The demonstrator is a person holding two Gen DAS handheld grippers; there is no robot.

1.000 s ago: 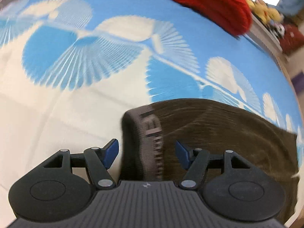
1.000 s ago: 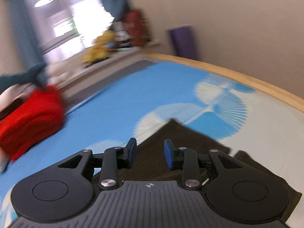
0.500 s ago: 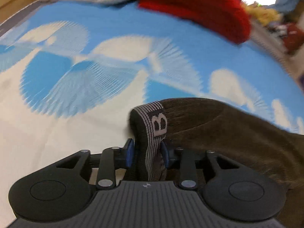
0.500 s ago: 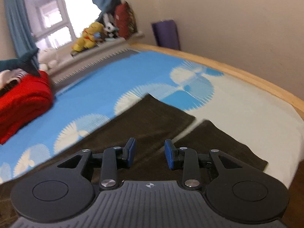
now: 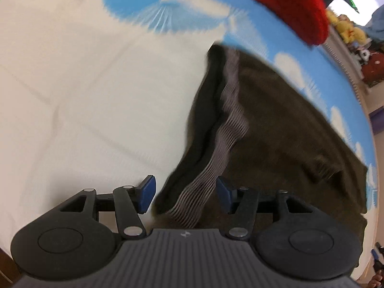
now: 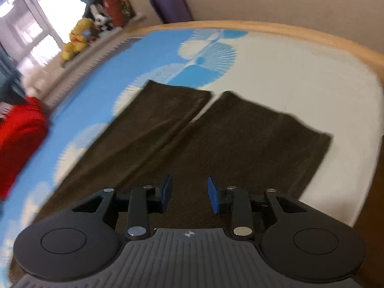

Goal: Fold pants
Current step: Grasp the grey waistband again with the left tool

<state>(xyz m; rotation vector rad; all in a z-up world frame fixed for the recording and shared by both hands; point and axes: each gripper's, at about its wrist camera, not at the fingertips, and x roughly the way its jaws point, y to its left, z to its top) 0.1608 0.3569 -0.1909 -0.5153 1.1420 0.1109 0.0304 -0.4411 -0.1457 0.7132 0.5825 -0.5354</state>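
Observation:
Dark brown pants (image 5: 288, 132) lie on the blue and cream bedsheet (image 5: 96, 84). Their grey ribbed waistband (image 5: 230, 124) runs down the left wrist view and ends between the jaws of my left gripper (image 5: 184, 192). Those jaws are opening, and the blue pads stand apart from the cloth on both sides. In the right wrist view the two legs lie flat side by side, the left leg (image 6: 156, 120) and the right leg (image 6: 252, 139), with a narrow gap between them. My right gripper (image 6: 189, 192) hovers over the legs, open, with nothing between its pads.
A folded red garment (image 5: 283, 2) lies at the far side of the bed, also the red pile (image 6: 19, 132) at left. Plush toys (image 6: 76, 38) sit on a sill by the window. The wooden bed edge (image 6: 288, 31) curves behind the legs, with a purple roll (image 6: 171, 4) against the wall.
My left gripper closed on the waistband, shifted sideways across the sheet, and its jaws have now parted again. My right gripper has come down closer over the legs, and both legs now show.

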